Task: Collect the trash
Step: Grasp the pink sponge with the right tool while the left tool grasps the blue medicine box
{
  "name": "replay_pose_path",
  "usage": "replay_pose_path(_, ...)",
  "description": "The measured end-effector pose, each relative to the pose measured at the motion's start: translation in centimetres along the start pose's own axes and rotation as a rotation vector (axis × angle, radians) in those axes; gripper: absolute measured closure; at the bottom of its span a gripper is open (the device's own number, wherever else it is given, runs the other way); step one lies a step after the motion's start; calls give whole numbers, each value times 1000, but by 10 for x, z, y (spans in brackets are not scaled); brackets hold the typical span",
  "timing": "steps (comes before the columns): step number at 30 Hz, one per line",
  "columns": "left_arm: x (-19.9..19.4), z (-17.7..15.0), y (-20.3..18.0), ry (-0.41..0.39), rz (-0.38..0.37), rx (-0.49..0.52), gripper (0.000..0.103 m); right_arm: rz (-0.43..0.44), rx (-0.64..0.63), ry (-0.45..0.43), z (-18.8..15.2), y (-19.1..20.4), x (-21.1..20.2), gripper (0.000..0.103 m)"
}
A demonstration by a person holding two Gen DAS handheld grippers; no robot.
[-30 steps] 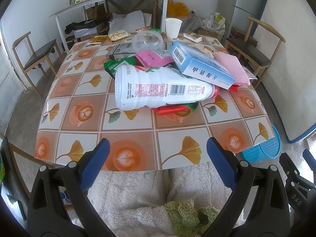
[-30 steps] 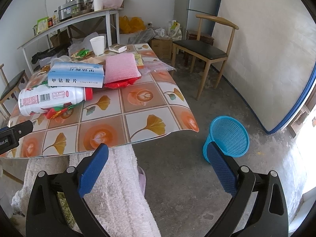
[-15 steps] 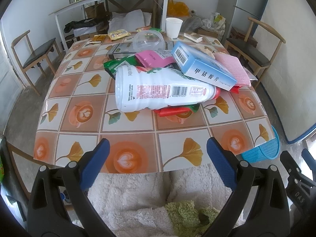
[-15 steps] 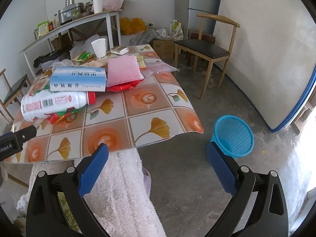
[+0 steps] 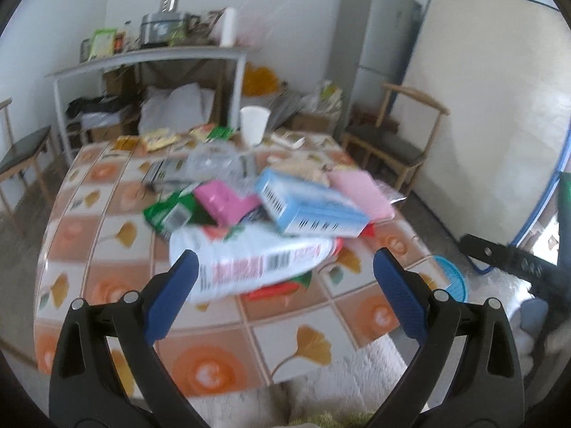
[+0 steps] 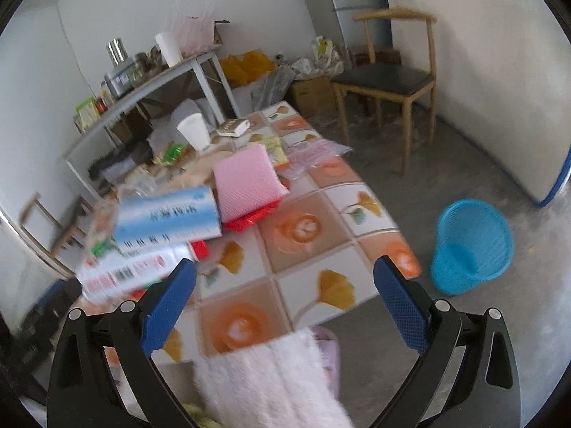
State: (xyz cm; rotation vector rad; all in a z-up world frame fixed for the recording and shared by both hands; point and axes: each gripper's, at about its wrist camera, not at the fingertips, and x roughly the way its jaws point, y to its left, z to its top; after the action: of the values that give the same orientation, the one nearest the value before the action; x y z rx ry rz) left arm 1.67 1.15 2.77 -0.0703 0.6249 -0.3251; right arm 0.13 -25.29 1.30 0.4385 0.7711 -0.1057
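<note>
The left claw (image 5: pixel 282 267) and the right claw (image 6: pixel 285 274) both hang with jaws spread wide and empty above the near edge of the worktop (image 6: pixel 303 228), its glossy cloth printed with ginkgo-leaf squares. The trash sits heaped mid-worktop: a white plastic bottle (image 5: pixel 257 264) on its side, a rectangular blue carton (image 5: pixel 310 210) tilted across it, and a flat pink ribbed pad (image 6: pixel 246 178) beside that. A round blue mesh wastebasket (image 6: pixel 471 246) stands on the concrete floor, just beside the worktop's corner.

Right gripper (image 6: pixel 283 297) gapes over table (image 6: pixel 321 249); blue basket (image 6: pixel 471 246) on floor.
</note>
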Motion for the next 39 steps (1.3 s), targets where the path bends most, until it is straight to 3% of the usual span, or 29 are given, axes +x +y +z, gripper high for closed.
replay_pose_path(7, 3, 25, 5, -60, -102, 53, 9, 144, 105, 94, 29, -6, 38, 6)
replay_pose_path(11, 14, 44, 13, -31, -152, 74, 9, 182, 77, 167, 52, 6, 67, 6)
replay_pose_path(17, 51, 75, 25, 131, -299, 117, 9, 153, -47, 218, 82, 30, 104, 6)
replay_pose_path(27, 125, 91, -7, 351, -363, 475, 9, 115, -179, 300, 113, 47, 161, 6)
replay_pose_path(32, 157, 89, -13, 481, -399, 547, 9, 108, -223, 347, 114, 52, 179, 6)
replay_pose_path(39, 178, 84, -19, 606, -423, 624, 9, 110, -251, 396, 112, 53, 196, 6)
